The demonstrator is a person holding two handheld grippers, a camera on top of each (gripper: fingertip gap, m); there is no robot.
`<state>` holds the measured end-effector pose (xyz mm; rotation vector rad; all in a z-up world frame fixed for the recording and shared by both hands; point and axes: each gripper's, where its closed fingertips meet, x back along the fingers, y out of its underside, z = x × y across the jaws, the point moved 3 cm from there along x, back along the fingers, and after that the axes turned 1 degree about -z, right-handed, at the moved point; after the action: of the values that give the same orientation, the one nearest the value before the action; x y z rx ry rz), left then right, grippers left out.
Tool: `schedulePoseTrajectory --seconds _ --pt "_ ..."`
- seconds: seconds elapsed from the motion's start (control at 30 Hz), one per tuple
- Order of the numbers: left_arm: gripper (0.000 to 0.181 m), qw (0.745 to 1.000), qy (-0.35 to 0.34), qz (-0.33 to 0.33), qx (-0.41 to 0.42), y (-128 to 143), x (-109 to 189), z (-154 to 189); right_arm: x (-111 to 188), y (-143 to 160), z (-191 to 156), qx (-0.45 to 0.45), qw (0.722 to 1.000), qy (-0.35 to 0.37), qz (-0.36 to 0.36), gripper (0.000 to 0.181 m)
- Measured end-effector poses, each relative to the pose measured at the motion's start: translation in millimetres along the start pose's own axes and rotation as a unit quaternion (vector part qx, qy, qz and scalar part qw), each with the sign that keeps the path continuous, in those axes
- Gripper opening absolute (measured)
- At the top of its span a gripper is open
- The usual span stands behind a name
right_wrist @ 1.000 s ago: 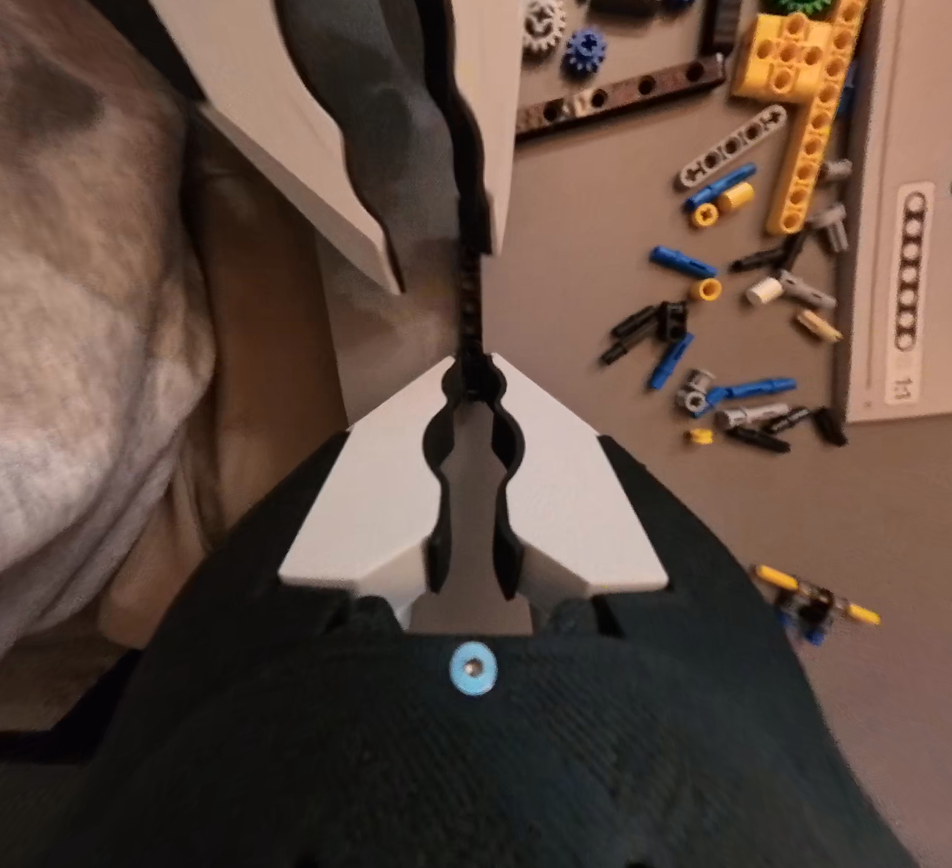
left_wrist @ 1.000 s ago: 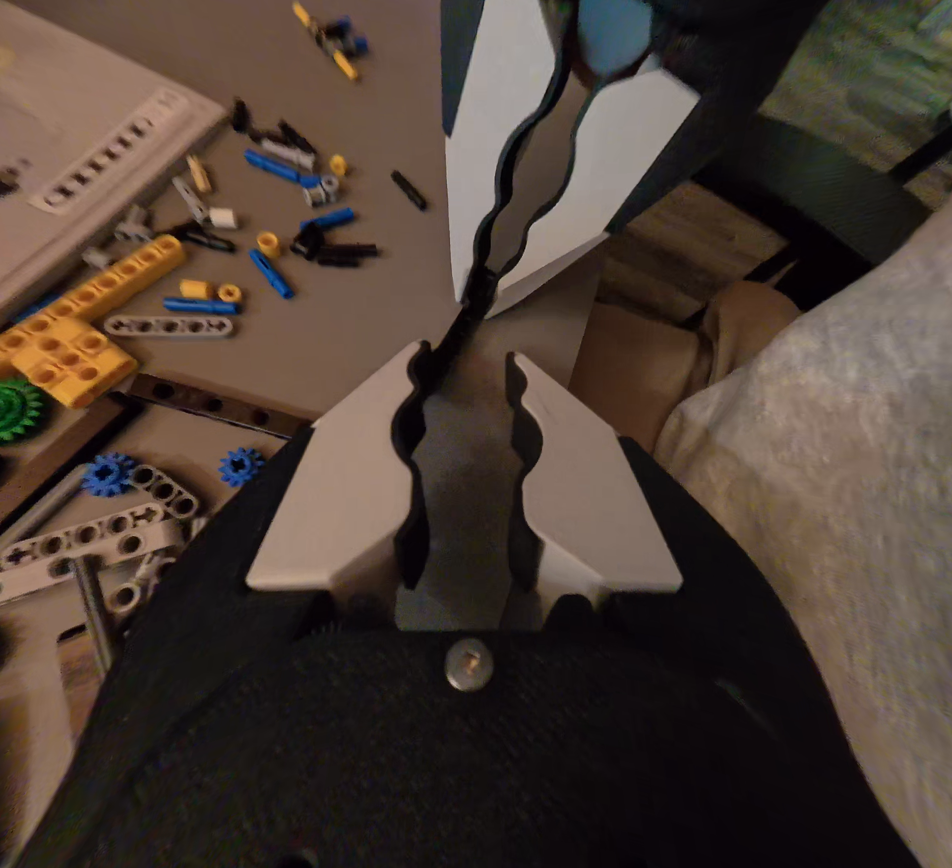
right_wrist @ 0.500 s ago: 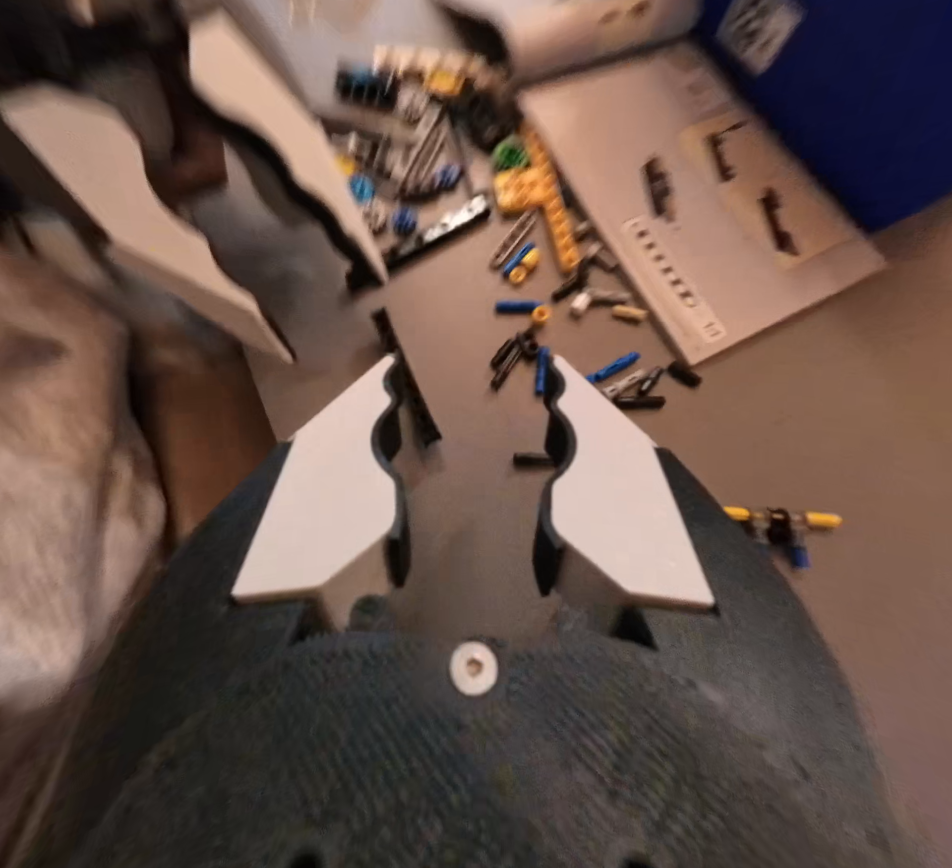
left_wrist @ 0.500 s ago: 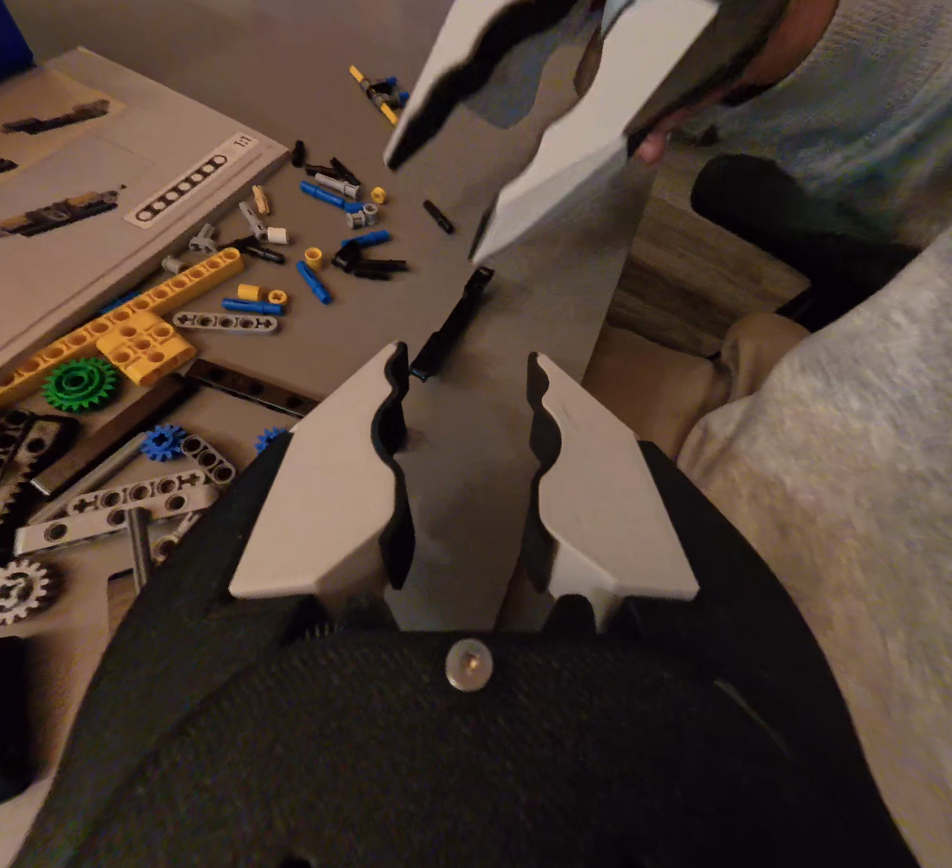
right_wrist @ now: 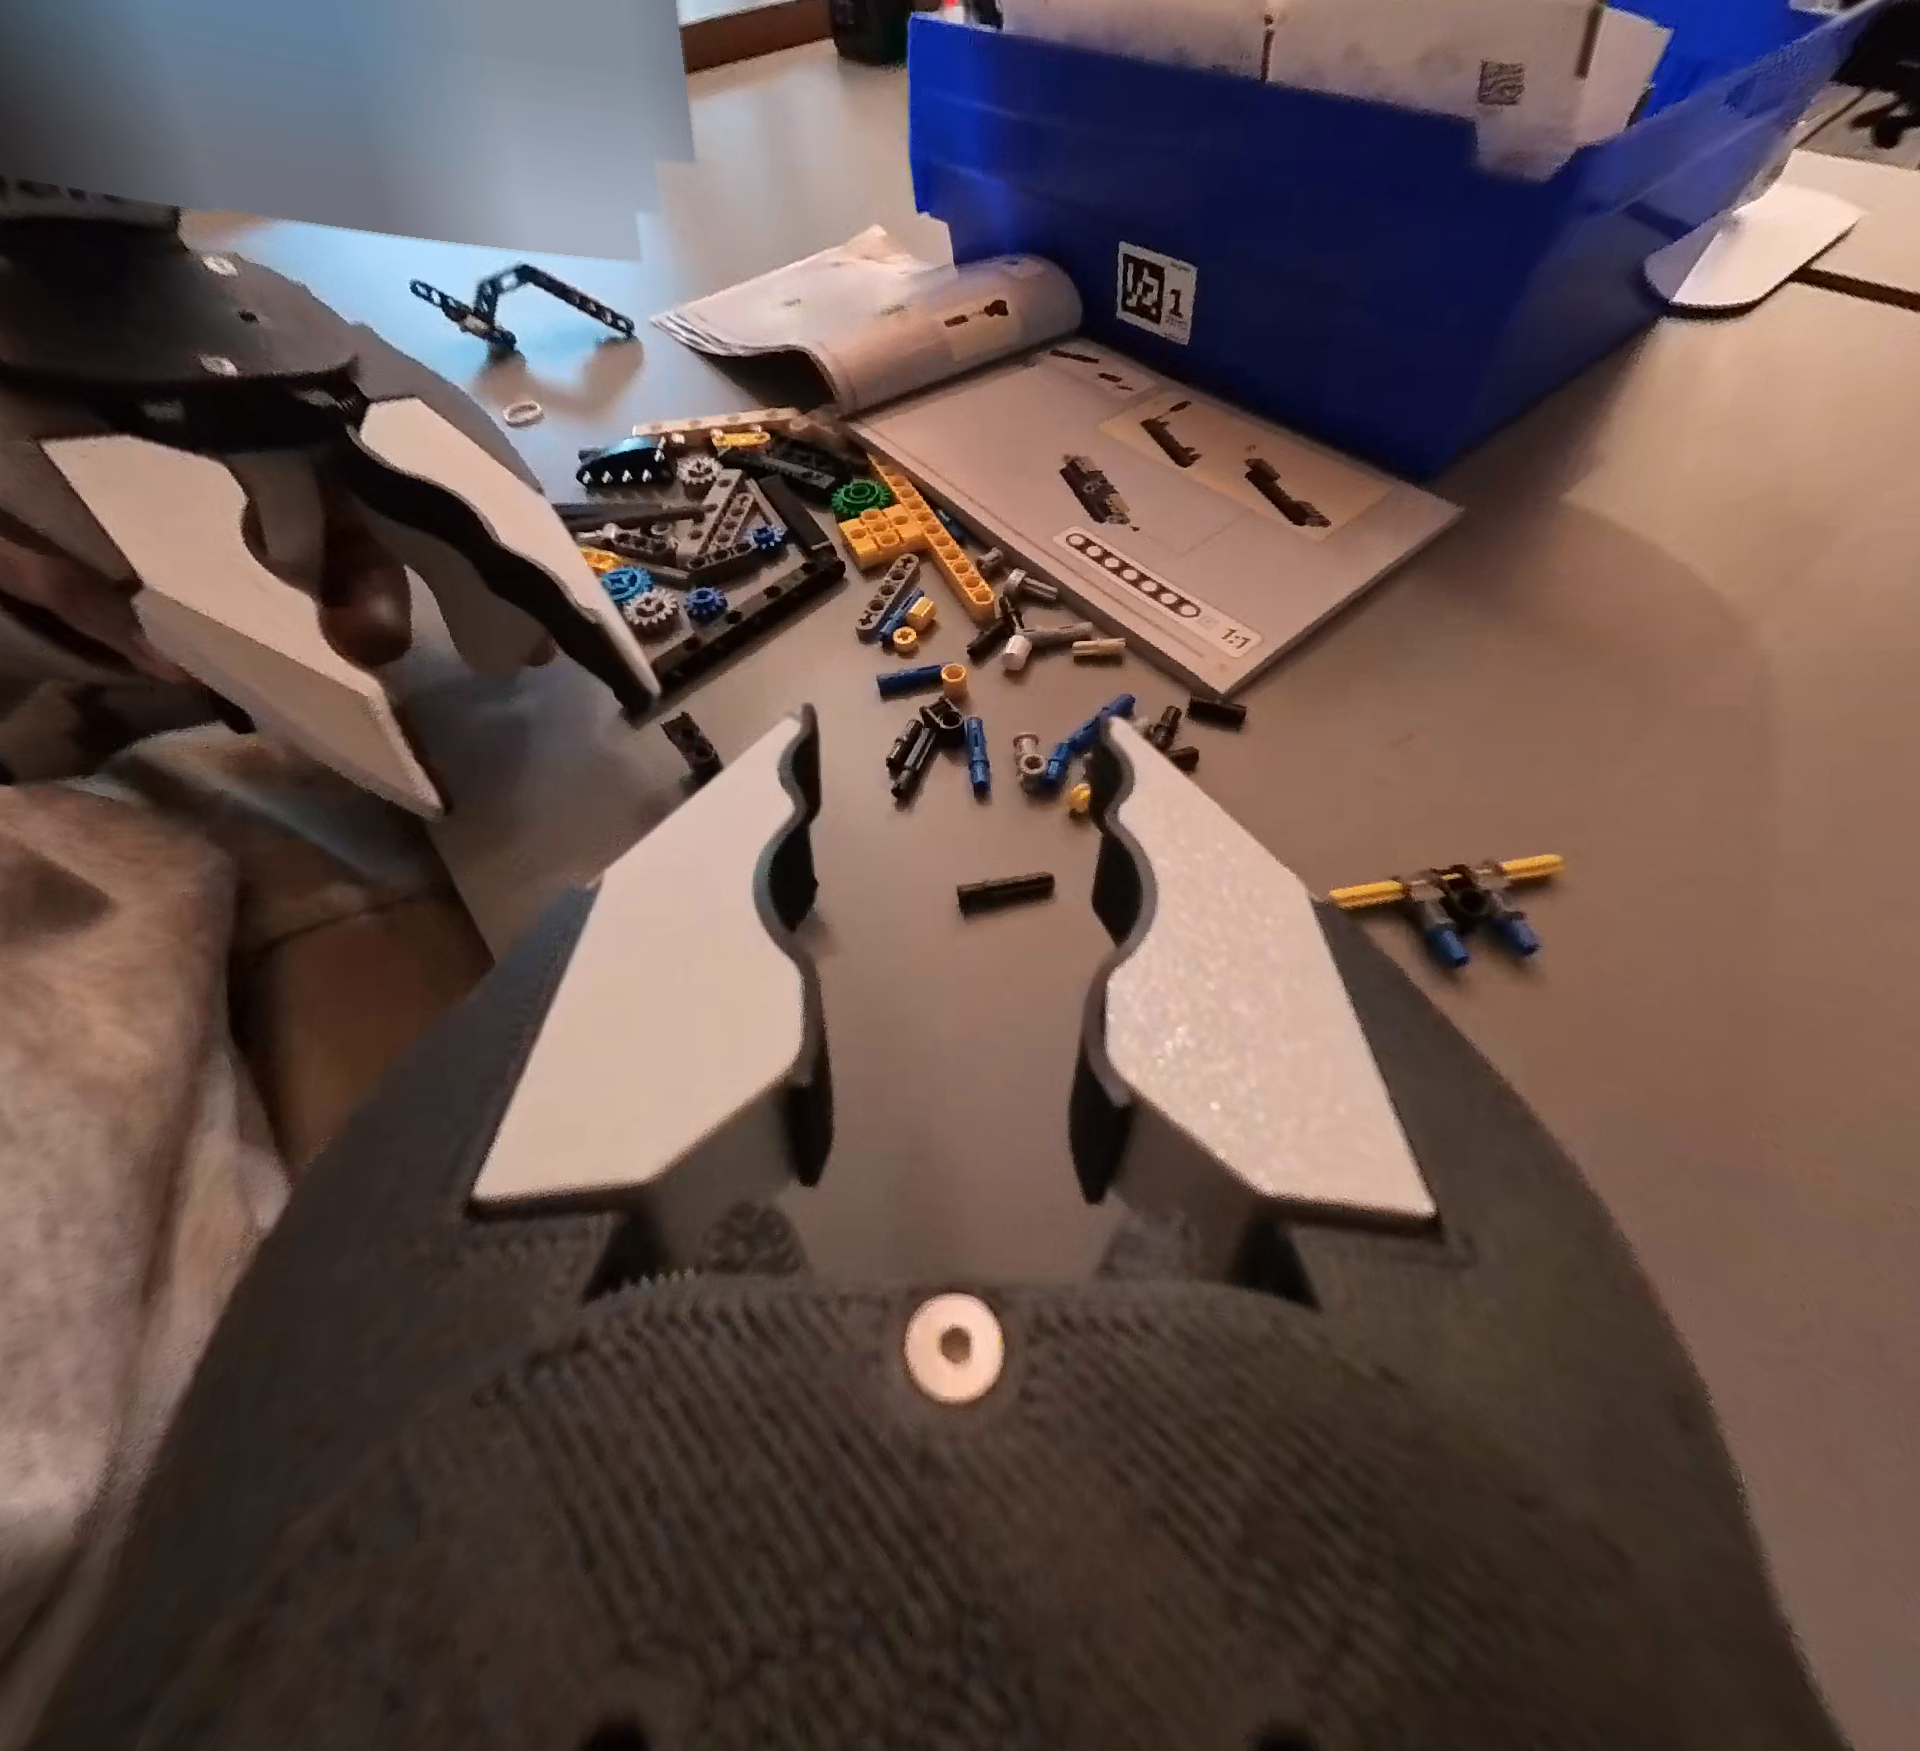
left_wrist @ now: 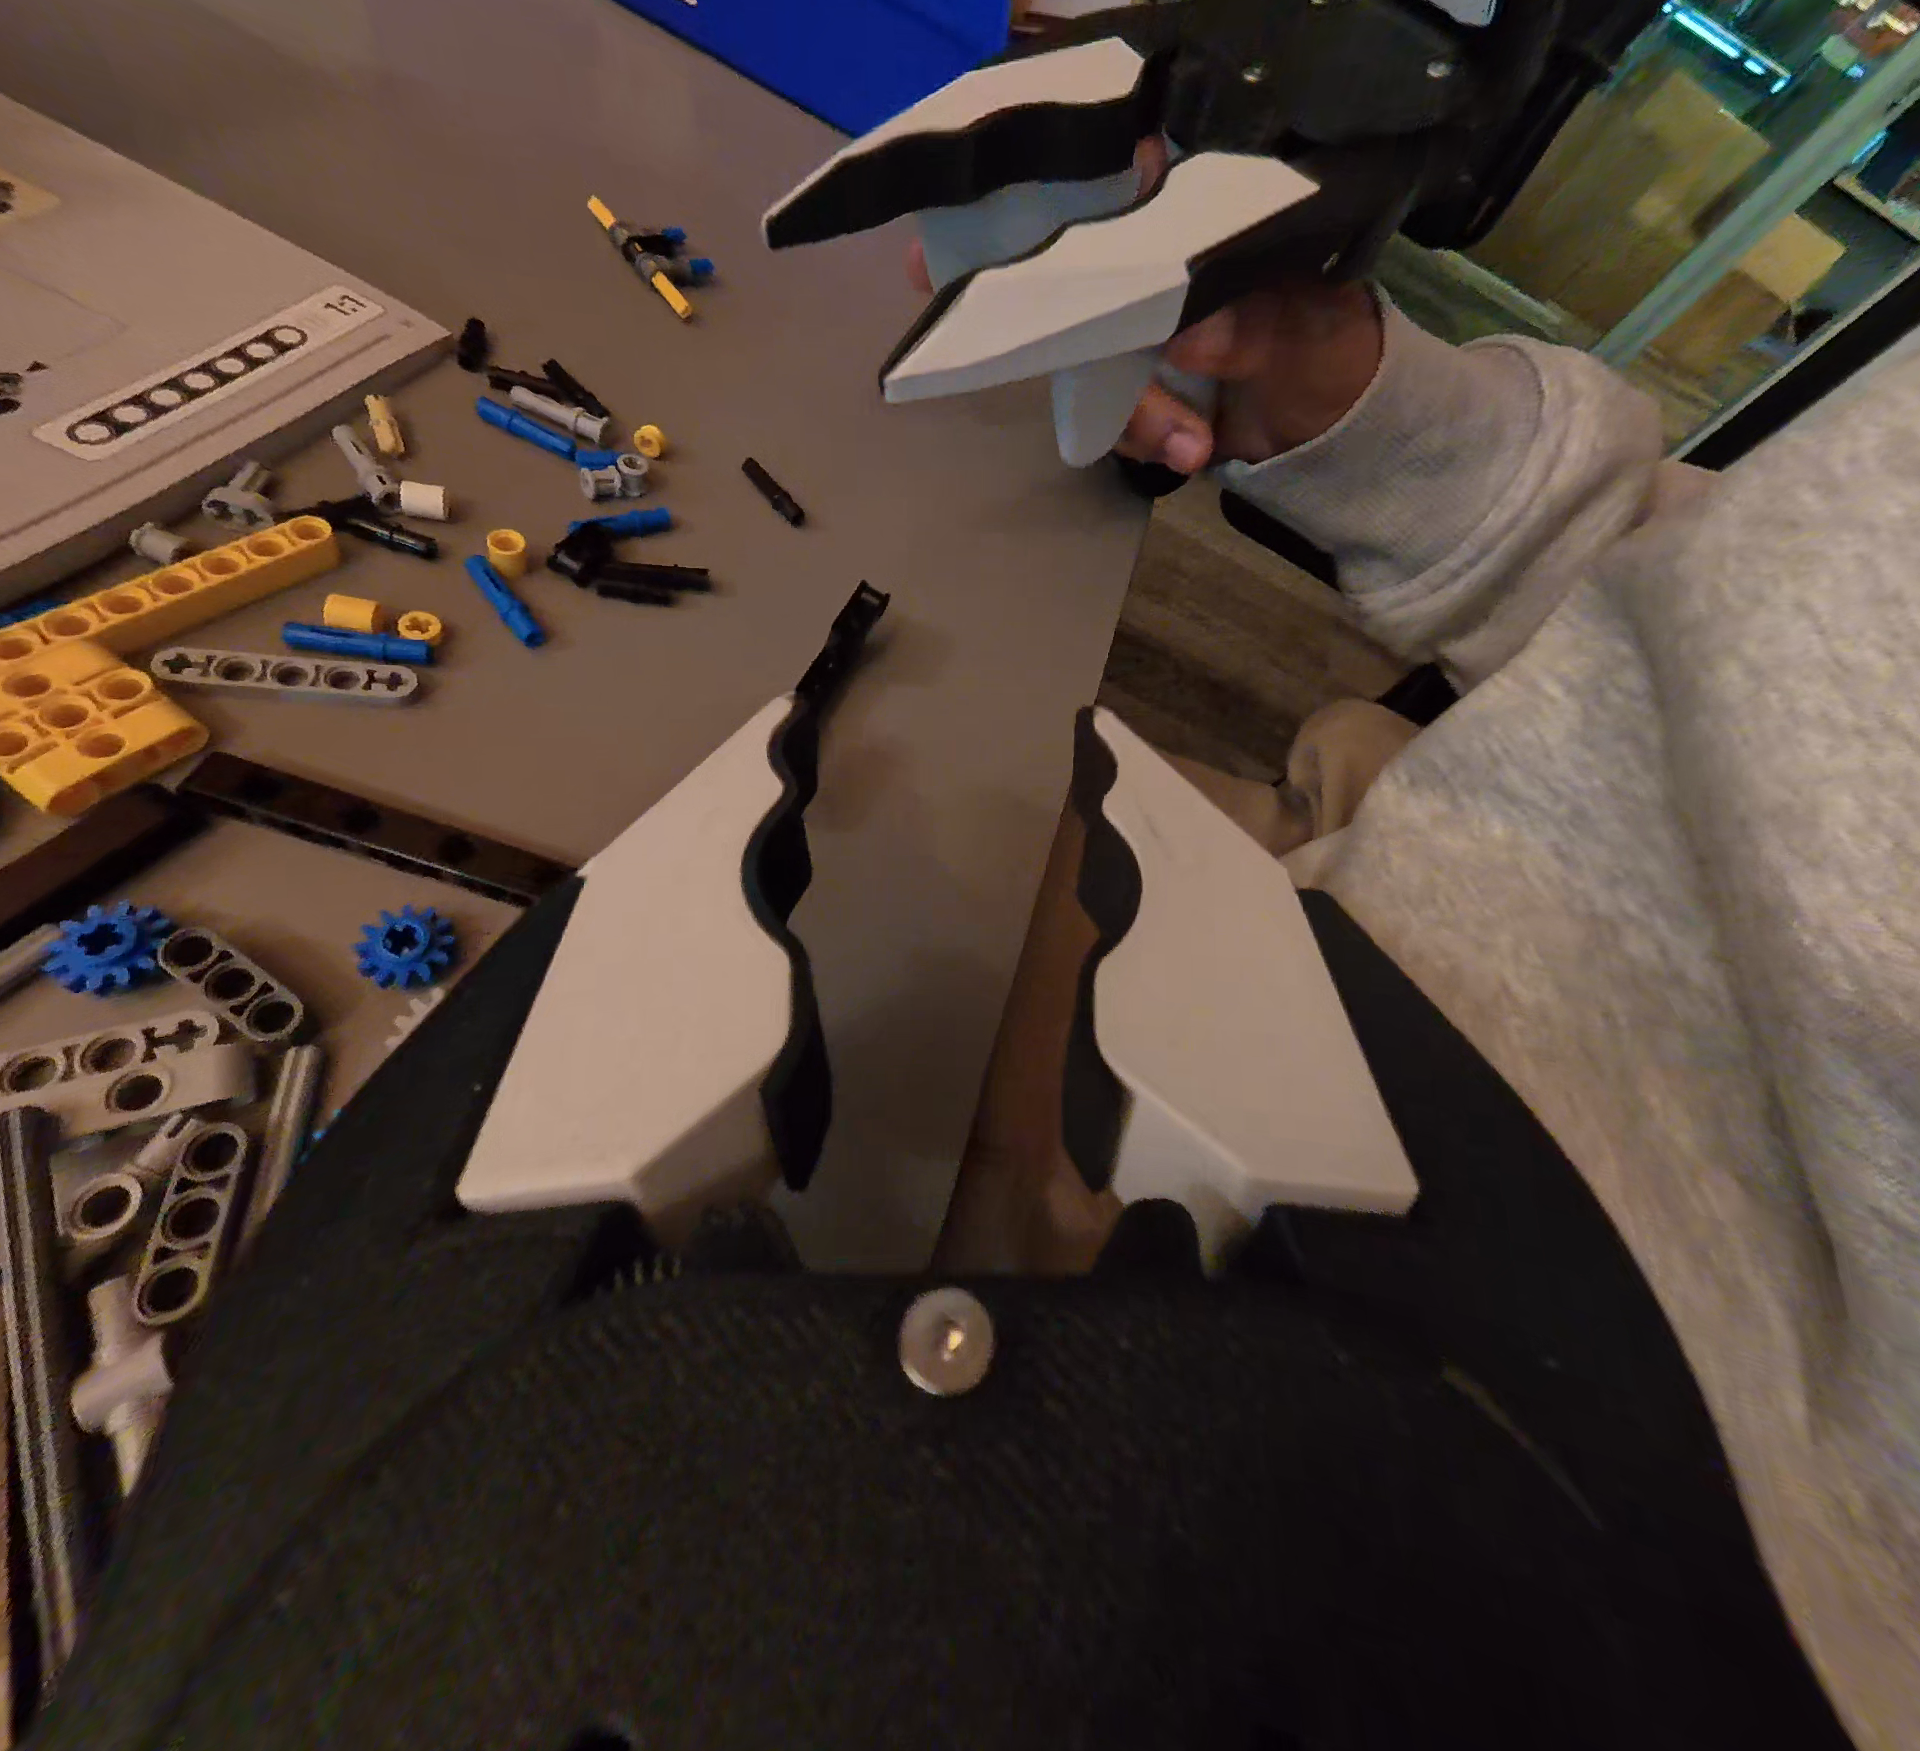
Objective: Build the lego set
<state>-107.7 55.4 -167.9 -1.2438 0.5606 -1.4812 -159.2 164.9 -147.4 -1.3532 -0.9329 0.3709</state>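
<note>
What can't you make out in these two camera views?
- Left wrist view: black strip piece, near end hidden behind the left gripper finger.
- Right wrist view: parts pile, partly covered by the left gripper; far parts too small.
- Right wrist view: blue bin, contents hidden by white paper.

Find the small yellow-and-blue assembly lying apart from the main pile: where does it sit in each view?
Left wrist view: the yellow-and-blue assembly lies upper centre-left on the table, just left of the right gripper.
Right wrist view: it lies at mid-right, right of the right gripper's fingers, alone on bare table.
Shared landmark: the short black pin lying by itself, and the open instruction booklet.
</note>
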Motion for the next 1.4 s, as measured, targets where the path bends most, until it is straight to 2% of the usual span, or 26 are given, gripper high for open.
schedulePoseTrajectory --seconds 0.03,0.3,0.37,0.4,0.53,0.7,1.4 --pt "0.05 1.0 -0.003 0.002 -0.006 -0.2 -0.3 0.4 -1.6 1.4 -1.2 0.008 1.0 0.003 -0.007 0.052" --pt "0.047 1.0 -0.019 0.005 -0.022 0.0 -5.1 -0.6 -5.3 5.0 4.2 -0.017 1.0 0.003 -0.025 0.059" --pt "0.046 1.0 -0.019 0.006 -0.019 -0.3 -5.2 -1.0 -5.2 4.8 5.8 -0.028 0.999 0.0 -0.024 0.055" --pt "0.046 1.0 -0.017 0.006 -0.016 -0.3 -5.1 -1.4 -5.0 4.3 5.7 -0.027 0.999 0.0 -0.021 0.048" --pt "0.045 1.0 -0.008 0.006 0.004 -0.8 -4.8 -3.4 -9.1 2.6 -0.8 0.012 1.0 0.004 -0.021 0.037" --pt "0.043 1.0 -0.001 0.008 0.022 -1.8 -4.4 -5.4 -16.5 8.1 -5.2 0.034 0.998 0.003 -0.05 0.037" --pt "0.038 0.999 0.014 -0.001 0.043 -2.0 -9.3 -5.9 -19.1 10.5 -0.5 0.002 0.998 -0.01 -0.062 0.037"
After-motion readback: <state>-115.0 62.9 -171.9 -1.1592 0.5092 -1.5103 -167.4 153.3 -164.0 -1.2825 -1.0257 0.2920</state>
